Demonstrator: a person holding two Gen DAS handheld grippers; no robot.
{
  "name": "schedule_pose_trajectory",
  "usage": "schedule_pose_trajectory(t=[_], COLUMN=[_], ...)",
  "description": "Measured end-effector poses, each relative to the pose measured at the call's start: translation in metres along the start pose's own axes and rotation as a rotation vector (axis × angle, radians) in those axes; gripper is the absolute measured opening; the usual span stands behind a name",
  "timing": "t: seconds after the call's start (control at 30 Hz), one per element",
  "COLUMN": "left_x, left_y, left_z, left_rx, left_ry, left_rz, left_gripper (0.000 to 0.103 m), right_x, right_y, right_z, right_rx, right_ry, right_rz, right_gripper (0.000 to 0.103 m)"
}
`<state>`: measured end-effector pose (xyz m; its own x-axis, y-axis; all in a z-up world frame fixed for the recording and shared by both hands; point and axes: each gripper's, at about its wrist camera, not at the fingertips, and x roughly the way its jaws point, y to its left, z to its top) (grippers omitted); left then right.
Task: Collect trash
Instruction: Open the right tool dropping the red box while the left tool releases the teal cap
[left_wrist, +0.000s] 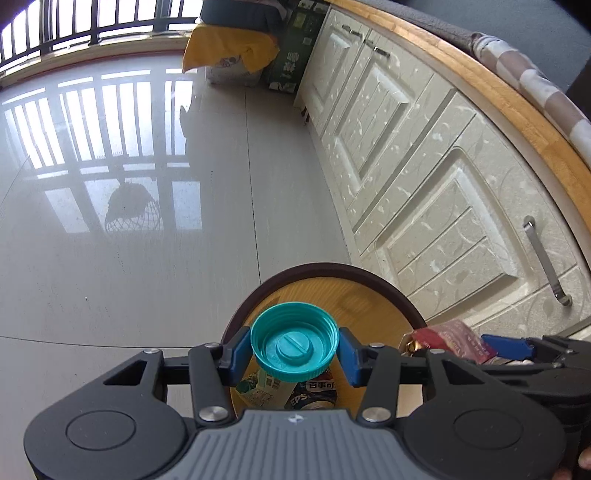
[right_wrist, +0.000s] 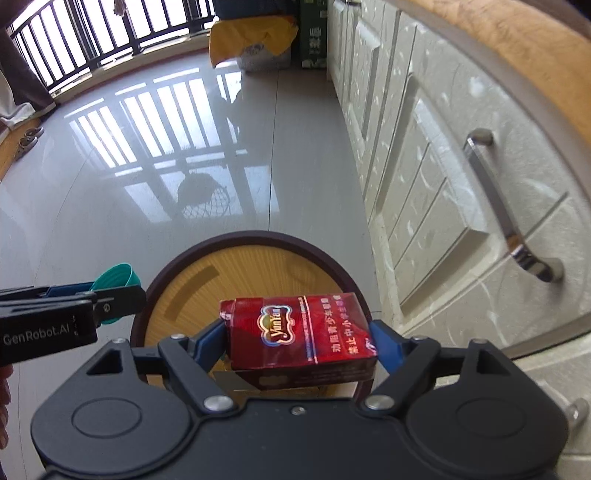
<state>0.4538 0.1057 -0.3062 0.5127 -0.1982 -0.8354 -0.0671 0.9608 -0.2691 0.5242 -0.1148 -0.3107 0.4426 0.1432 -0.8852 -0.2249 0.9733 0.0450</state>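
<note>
Left gripper (left_wrist: 294, 349): jaws clamping teal bottle cap (left_wrist: 294, 341) above the bin (left_wrist: 388, 286), ready for dropping. Right gripper (right_wrist: 297, 338): jaws gripping red cigarette pack (right_wrist: 301, 332) over the same opening.

Teal cap (left_wrist: 294, 345), red pack (right_wrist: 301, 330)

Both grippers tilt steeply downward, side by side. The left gripper (left_wrist: 294, 355) has its 2 blue pads pressed on a teal cap (left_wrist: 294, 345). The right gripper (right_wrist: 297, 341) stands wider, its blue pads clamped on a red pack (right_wrist: 301, 332).
</note>
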Motion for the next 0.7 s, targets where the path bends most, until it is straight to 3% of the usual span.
schedule_pose_trajectory(t=[0.33,0.57,0.7], left_x=[0.031,0.045,0.047], left_y=[-0.002,-0.005,-0.005], left_z=[0.007,0.003,0.004], left_rx=[-0.059,-0.065,-0.086], left_ry=[0.066,0.103,0.103], left_rz=[-0.052,-0.066,-0.084], left_gripper=[0.050,0.050,0.050], right_x=[0.047,0.057,0.067], right_y=[0.013,0.020,0.020], right_z=[-0.015,-0.021,-0.028], right_rx=[-0.052,-0.043,-0.043], right_ry=[0.210,0.266,0.351], right_rz=[0.073,0.125,0.143], right_gripper=[0.083,0.085,0.086])
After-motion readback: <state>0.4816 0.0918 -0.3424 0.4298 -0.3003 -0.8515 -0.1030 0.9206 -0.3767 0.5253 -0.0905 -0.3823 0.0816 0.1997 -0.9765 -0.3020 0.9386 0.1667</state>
